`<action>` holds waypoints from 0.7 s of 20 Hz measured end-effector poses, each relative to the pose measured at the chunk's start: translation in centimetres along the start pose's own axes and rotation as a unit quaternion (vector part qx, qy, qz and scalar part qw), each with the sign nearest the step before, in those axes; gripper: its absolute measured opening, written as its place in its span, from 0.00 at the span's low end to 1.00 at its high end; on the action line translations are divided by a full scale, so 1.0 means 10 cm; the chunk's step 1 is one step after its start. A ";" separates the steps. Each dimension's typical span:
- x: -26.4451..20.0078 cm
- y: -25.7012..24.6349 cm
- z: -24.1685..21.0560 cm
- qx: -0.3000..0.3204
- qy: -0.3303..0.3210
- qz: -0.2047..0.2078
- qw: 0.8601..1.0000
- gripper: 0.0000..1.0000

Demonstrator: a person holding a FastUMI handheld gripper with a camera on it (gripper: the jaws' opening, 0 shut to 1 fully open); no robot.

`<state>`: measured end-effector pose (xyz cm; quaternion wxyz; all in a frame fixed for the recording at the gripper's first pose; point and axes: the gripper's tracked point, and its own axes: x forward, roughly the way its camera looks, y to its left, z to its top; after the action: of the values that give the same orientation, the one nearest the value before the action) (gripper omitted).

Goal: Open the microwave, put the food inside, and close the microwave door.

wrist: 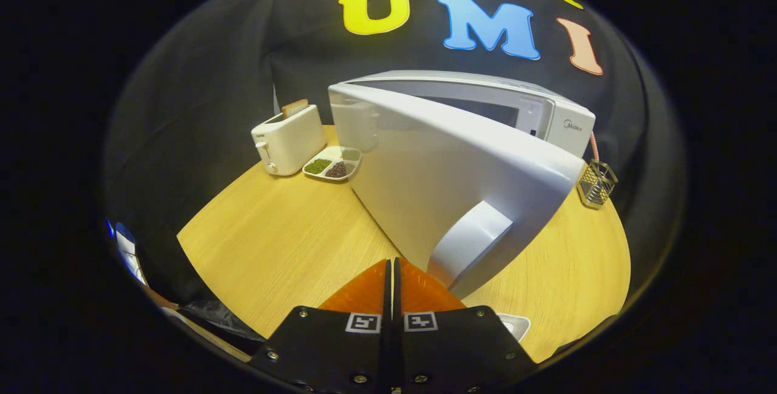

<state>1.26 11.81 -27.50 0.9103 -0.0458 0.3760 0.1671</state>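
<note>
A white microwave [546,108] stands at the back of the wooden table [273,242]. Its door [443,163] is swung wide open toward me, with the pale handle [470,242] just ahead and to the right of my fingers. My gripper [393,269] is shut, fingers pressed together with nothing between them, close to the door's lower edge. A white divided plate [332,163] holding green and dark food sits on the table left of the door, beyond the fingers.
A white toaster [288,139] with a slice of bread in it stands left of the plate. A small wire basket [597,183] sits right of the microwave. A white object [516,324] peeks out beside the gripper's right side.
</note>
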 end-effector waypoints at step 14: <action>0.41 -0.95 0.46 0.065 -0.034 -0.093 0.993 0.00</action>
<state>10.23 4.92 -27.51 0.9352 -0.0157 0.3489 0.0587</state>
